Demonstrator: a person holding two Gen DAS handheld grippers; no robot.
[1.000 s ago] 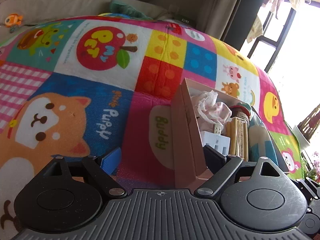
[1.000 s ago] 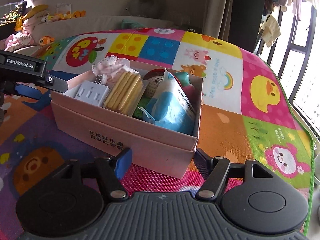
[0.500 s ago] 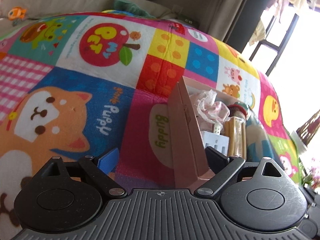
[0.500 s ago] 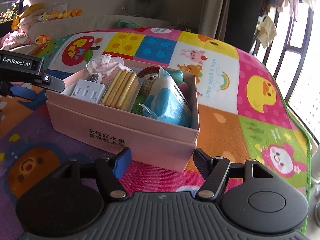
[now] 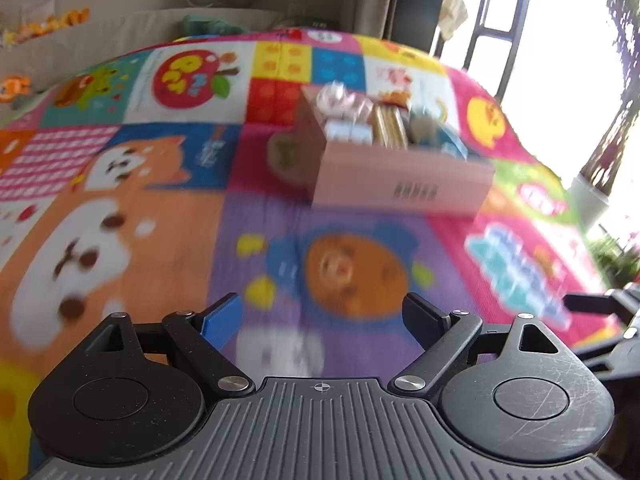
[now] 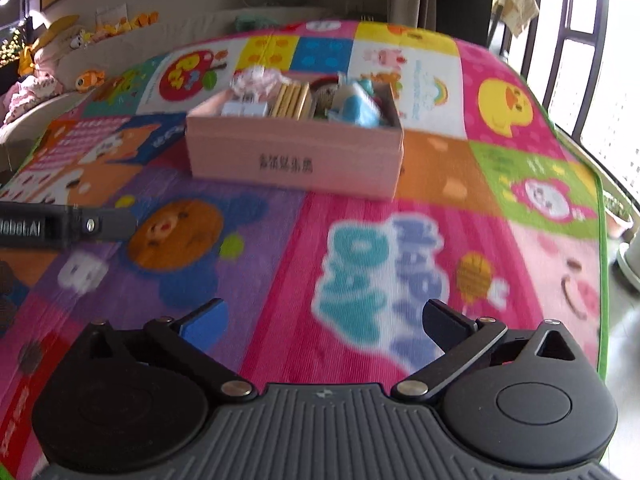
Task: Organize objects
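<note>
A pink cardboard box (image 6: 292, 160) stands on the colourful play mat (image 6: 360, 240), well ahead of both grippers; it also shows in the left wrist view (image 5: 400, 184). It holds a white power strip (image 6: 245, 110), a pack of biscuits (image 6: 290, 100), a blue packet (image 6: 360, 108) and pink lace cloth (image 6: 256, 78). My left gripper (image 5: 322, 318) is open and empty above the mat. My right gripper (image 6: 324, 322) is open and empty. The left gripper's side shows at the left of the right wrist view (image 6: 68, 226).
A beige sofa (image 6: 120, 48) with plush toys runs along the mat's far edge. Windows and plant pots (image 6: 628, 248) stand to the right, past the mat's green border. The views are motion-blurred.
Both grippers have pulled back from the box and opened wide. The left gripper no longer straddles the box's wall. The box now sits much farther ahead in both views.
</note>
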